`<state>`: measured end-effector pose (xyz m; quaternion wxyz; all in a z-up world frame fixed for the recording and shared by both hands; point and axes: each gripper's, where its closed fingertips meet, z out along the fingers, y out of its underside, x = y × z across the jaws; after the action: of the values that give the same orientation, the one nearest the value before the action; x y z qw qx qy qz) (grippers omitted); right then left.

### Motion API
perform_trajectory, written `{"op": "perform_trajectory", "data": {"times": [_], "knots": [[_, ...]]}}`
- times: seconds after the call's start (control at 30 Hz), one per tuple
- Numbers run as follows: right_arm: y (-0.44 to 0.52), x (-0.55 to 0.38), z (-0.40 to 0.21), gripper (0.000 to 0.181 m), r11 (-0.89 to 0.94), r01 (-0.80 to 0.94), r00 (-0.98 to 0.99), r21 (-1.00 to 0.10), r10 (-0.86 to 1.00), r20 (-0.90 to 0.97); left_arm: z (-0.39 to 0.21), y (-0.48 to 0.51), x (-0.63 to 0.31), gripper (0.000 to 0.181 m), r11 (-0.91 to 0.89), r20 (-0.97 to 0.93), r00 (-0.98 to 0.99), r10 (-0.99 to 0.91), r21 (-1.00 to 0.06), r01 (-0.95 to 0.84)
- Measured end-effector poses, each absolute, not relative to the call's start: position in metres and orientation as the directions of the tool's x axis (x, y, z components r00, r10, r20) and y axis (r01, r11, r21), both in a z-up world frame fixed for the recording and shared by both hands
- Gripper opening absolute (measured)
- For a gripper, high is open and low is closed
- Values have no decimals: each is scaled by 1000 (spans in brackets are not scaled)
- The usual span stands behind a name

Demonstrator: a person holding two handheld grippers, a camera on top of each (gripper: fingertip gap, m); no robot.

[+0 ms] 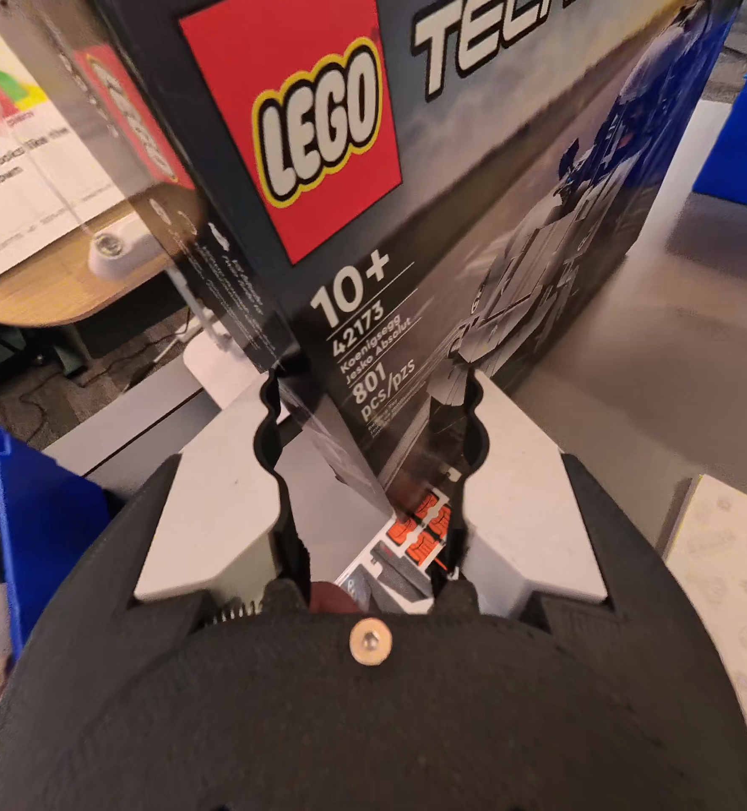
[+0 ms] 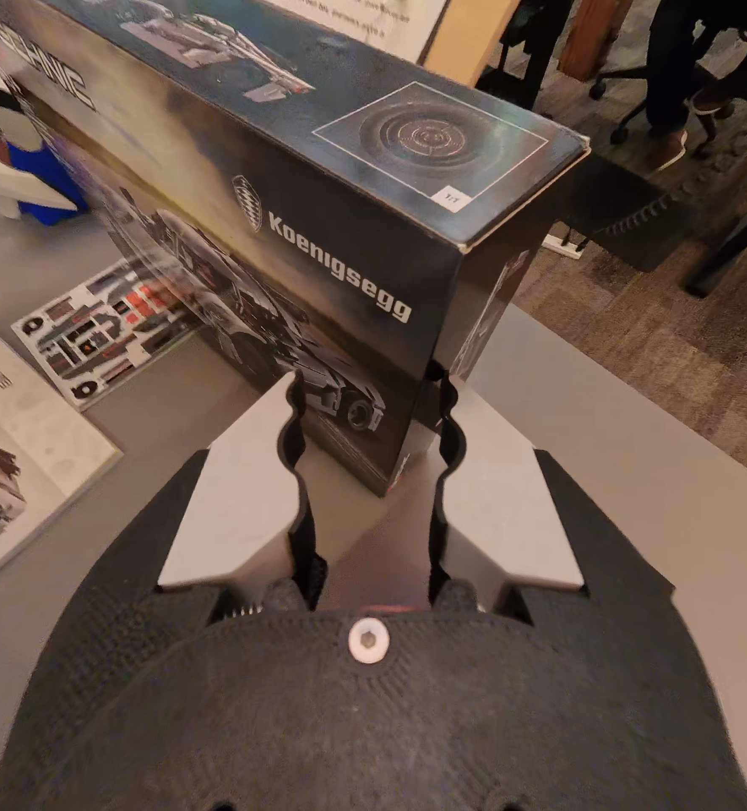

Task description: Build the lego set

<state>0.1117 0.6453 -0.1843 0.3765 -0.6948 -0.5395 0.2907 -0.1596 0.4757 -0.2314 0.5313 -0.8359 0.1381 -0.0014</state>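
The LEGO box [image 1: 472, 197] is dark, with a red logo square and a grey car picture. It stands on edge on the grey table [image 1: 692, 373], tilted. My left gripper [image 1: 371, 382] is open, and its fingers straddle the box's lower left corner. A sticker sheet [image 1: 424, 526] lies under that corner. In the right wrist view the box [image 2: 319, 197] shows its other end. My right gripper [image 2: 369, 379] is open and straddles its near vertical edge, with the right fingertip [image 2: 444, 395] against the end face. I cannot tell whether either one presses on the box.
The sticker sheet [image 2: 99, 329] and an instruction booklet [image 2: 25, 439] lie on the table left of the box. Blue bins stand at the left [image 1: 42, 504] and far right [image 1: 740, 131]. The table edge [image 2: 648, 395] runs close on the right; legs and chairs [image 2: 670, 87] are beyond it.
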Motion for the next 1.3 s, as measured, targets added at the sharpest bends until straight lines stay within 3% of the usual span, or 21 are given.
{"op": "perform_trajectory", "data": {"times": [0.03, 0.17, 0.23, 0.3, 0.4, 0.53, 0.67, 1.1, 1.3], "knots": [[647, 119, -187, 57, -129, 538, 252, -833, 968, 13, -231, 477, -155, 80, -384, -163, 958, -237, -890, -247], [651, 150, -192, 51, -133, 560, 268, -818, 963, 26, -235, 478, -133, 71, -347, -236, 933, -271, -880, -323], [652, 162, -187, 67, -133, 570, 265, -811, 964, 29, -232, 475, -123, 70, -332, -226, 928, -296, -887, -322], [657, 165, -177, 82, -144, 545, 279, -826, 960, 17, -225, 476, -129, 100, -336, -217, 943, -254, -894, -296], [662, 161, -182, 86, -159, 584, 252, -796, 968, -7, -224, 482, -119, 94, -368, -98, 943, -317, -904, -218], [671, 151, -187, 70, -156, 612, 230, -776, 973, -14, -228, 497, -118, 82, -413, -142, 948, -285, -874, -255], [686, 150, -177, 64, -130, 591, 242, -796, 970, 21, -222, 511, -117, 82, -400, -191, 952, -240, -874, -276], [739, 225, -164, 65, -165, 552, 335, -817, 941, 37, -202, 580, -49, 88, -379, -206, 931, -301, -870, -315], [761, 262, -168, 67, -214, 513, 406, -831, 914, 15, -221, 624, -22, 86, -411, -200, 910, -363, -842, -349]]}}
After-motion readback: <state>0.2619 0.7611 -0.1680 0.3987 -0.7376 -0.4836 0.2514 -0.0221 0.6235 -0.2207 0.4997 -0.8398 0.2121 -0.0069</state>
